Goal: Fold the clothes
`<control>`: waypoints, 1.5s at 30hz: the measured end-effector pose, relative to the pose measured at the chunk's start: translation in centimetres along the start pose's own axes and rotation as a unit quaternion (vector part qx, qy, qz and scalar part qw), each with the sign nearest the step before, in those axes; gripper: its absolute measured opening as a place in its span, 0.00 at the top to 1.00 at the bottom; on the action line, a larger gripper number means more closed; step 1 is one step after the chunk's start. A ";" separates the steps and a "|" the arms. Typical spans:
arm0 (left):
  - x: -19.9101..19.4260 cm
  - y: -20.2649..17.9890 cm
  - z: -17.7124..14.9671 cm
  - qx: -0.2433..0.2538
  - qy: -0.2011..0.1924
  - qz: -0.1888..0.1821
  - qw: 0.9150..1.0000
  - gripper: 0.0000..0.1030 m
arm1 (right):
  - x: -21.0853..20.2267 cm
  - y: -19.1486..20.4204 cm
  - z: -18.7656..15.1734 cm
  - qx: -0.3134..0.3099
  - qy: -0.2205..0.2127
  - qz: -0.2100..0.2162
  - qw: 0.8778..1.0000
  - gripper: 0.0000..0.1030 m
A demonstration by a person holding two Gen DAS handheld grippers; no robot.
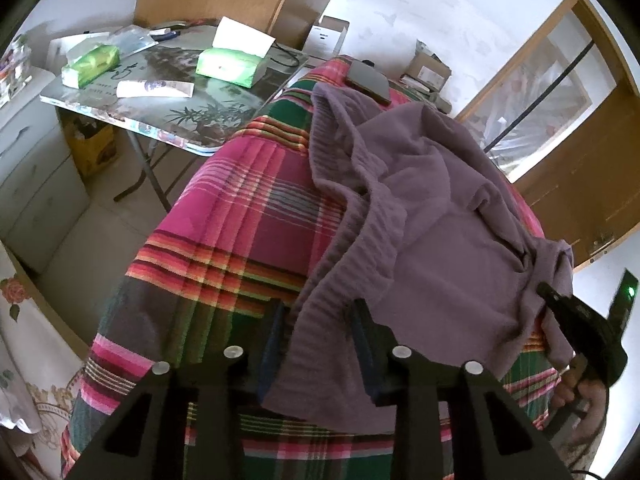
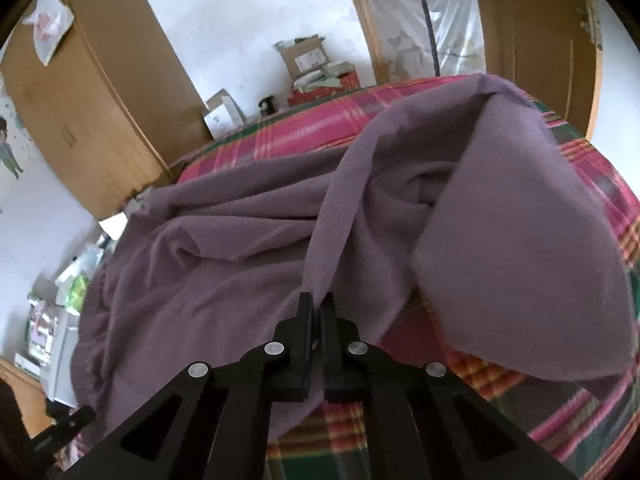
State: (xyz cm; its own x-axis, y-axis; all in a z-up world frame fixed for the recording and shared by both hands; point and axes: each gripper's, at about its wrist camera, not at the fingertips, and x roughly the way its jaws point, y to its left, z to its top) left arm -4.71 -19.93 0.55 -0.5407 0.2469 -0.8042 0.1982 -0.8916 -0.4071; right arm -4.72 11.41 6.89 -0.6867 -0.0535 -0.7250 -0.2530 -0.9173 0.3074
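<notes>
A purple knit garment (image 1: 440, 208) lies crumpled on a bed with a pink and green plaid cover (image 1: 248, 208). My left gripper (image 1: 320, 316) straddles the garment's ribbed hem at the near edge. Its jaws stand apart with the hem between them, and a sliver of gap shows beside the left finger. My right gripper (image 2: 318, 300) is shut on a fold of the garment (image 2: 224, 264), which rises taut from its tips. In the left wrist view the right gripper (image 1: 544, 290) sits at the garment's right edge, with a hand (image 1: 576, 392) around its grip.
A folding table (image 1: 160, 108) left of the bed carries green tissue packs (image 1: 232, 66) and a tube. A dark flat device (image 1: 368, 80) lies on the bed's far end. Cardboard boxes (image 2: 304, 56) stand by the far wall. Wooden doors (image 1: 592, 152) flank the bed's right side.
</notes>
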 end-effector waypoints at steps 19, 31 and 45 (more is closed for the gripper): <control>-0.7 3.5 -0.3 -0.088 0.008 -0.065 0.994 0.85 | -5.9 -5.3 -5.8 0.037 -0.013 0.037 0.999 0.97; -2.2 5.0 -1.8 -0.128 0.020 -0.089 0.988 0.72 | -4.6 -5.7 -6.0 0.034 0.001 0.058 0.998 0.94; -2.0 4.5 -2.7 -0.170 0.036 -0.110 0.979 0.63 | -2.5 -6.2 -4.3 0.052 0.015 0.075 0.996 0.70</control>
State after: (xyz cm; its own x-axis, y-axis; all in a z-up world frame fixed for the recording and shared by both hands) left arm -0.57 -23.42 -0.87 -0.5452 0.4557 -0.7037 0.3504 -0.6387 -0.6851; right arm 1.49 15.56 4.19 -0.7013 -0.2013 -0.6838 -0.2187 -0.8523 0.4751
